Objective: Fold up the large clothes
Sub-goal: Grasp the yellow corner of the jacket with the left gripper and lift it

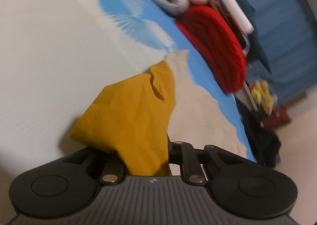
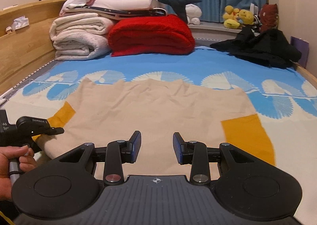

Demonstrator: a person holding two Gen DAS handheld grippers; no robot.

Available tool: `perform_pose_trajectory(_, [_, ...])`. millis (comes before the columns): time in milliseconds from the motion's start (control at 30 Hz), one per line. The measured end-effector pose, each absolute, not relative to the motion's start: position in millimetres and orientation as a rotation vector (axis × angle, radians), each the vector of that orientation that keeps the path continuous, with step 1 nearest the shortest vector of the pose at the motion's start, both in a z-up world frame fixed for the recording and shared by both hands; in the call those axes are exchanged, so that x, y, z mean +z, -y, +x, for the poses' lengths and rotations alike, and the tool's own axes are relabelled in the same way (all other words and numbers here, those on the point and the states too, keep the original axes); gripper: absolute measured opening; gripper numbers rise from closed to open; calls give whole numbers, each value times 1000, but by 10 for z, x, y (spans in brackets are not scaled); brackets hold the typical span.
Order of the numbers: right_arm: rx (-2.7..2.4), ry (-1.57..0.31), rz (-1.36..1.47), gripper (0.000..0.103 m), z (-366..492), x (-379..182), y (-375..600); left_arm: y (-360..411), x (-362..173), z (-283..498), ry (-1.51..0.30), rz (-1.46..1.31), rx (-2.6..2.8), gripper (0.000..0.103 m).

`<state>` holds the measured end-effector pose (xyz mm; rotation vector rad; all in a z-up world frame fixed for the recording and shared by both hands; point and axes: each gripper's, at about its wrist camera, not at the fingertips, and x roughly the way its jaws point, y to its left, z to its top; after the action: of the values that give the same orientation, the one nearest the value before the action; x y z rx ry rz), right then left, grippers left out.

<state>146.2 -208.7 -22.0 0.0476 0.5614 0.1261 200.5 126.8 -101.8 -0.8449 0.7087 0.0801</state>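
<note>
A large beige shirt with mustard-yellow sleeves lies spread flat on the bed. Its right sleeve lies flat. My left gripper is shut on the left yellow sleeve and holds it lifted off the sheet; its fingertips are hidden by the cloth. The left gripper also shows in the right wrist view, at the shirt's left edge. My right gripper is open and empty, above the shirt's near hem.
The blue and white sheet covers the bed. Folded white blankets and a red blanket are stacked at the back. A black garment lies back right. Wooden bed frame runs along the left.
</note>
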Motion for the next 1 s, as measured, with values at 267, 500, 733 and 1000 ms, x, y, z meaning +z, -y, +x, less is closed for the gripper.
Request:
perform_pose_trajectory(267, [203,-576,81,37,1626,-281,1575,-1602,-204,1778,-781,-602,74,15])
perform_pose_trajectory(500, [387,-623,104,37,1613,-339,1091,-2062,-63,1527,-770,-503,65,16])
perform_pose_trajectory(733, [453,-897,8,37,1855,-821,580,-2111,-232,1582,-857,-558,135,16])
perform_pose_trajectory(1000, [398,-950,-72,37,2010,-992,409,-1818,-29,1592,-822,-447,102,16])
